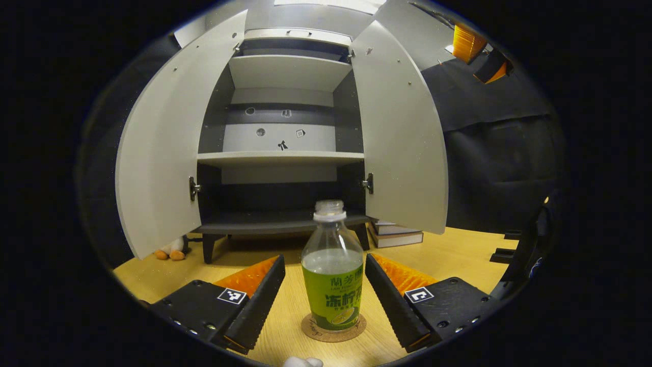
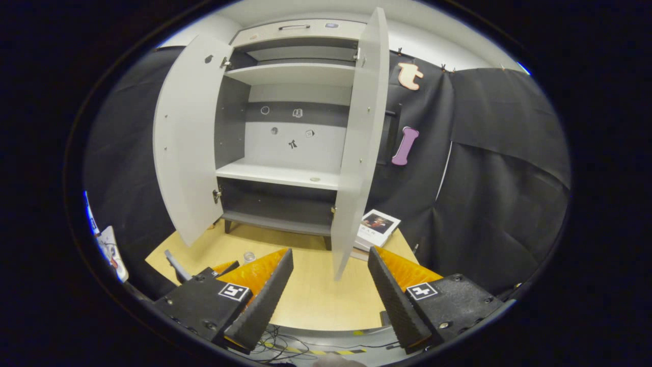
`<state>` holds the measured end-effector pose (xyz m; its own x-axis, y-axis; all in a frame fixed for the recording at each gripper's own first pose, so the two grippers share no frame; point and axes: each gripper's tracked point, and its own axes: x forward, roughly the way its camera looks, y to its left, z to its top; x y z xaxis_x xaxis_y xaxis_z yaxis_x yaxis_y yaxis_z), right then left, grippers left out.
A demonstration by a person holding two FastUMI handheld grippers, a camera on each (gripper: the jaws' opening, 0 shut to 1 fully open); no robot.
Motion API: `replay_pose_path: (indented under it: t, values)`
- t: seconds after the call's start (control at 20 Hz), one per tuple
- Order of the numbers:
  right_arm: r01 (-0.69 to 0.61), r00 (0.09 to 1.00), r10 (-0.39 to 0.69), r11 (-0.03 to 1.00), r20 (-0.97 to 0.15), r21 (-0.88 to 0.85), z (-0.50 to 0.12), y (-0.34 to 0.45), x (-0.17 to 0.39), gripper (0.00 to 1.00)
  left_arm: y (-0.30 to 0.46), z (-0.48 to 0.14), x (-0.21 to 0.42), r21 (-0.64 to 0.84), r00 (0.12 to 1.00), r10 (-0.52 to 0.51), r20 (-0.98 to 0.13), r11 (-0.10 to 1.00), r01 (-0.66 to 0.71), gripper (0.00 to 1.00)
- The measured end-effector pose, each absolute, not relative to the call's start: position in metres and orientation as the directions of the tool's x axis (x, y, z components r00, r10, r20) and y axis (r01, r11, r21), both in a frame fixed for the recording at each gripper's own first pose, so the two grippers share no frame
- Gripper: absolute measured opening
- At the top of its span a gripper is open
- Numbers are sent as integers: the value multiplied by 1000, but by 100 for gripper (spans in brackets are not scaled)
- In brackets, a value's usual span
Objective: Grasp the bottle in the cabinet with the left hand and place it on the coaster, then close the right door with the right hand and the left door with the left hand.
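Standing upright on the round cork coaster (image 1: 333,329), the bottle (image 1: 332,270) sits dead centre between the spread fingers of the left gripper (image 1: 325,293), long axis vertical; jaws open, gaps on both sides, nothing pressed. Placement looks finished; doors come next. Right gripper (image 2: 330,285) also has open jaws and holds nothing, and the right door (image 2: 359,148) hangs edge-on straight ahead of it, lower corner just above and between the fingers, so this hand is clearly the nearer one. Left door (image 1: 163,148) swings wide, well off to the left gripper's side. Bottle: clear ribbed plastic, green label, part full, no cap seen. Doors: flat matte grey panels, small metal hinges. Table (image 1: 458,255): pale wood grain.
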<state>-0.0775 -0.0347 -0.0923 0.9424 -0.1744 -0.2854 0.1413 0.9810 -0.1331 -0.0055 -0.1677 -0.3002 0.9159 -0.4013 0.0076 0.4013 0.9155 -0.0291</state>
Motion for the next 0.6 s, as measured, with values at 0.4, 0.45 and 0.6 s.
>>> replay_pose_path:
  t: [0.4, 0.45, 0.6]
  values:
    - [126, 968, -137, 990, -212, -64, -72, -28, -70, 98, -120, -186, -23, -164, 938, -343, -50, 929, 331, 96]
    - [116, 972, -125, 992, -201, -53, -69, -27, -68, 98, -104, -173, -23, -168, 947, -313, -76, 940, 297, 97]
    - [126, 981, -130, 991, -143, -38, -53, -36, -63, 98, -46, -134, -24, -137, 974, -212, -83, 970, 199, 97]
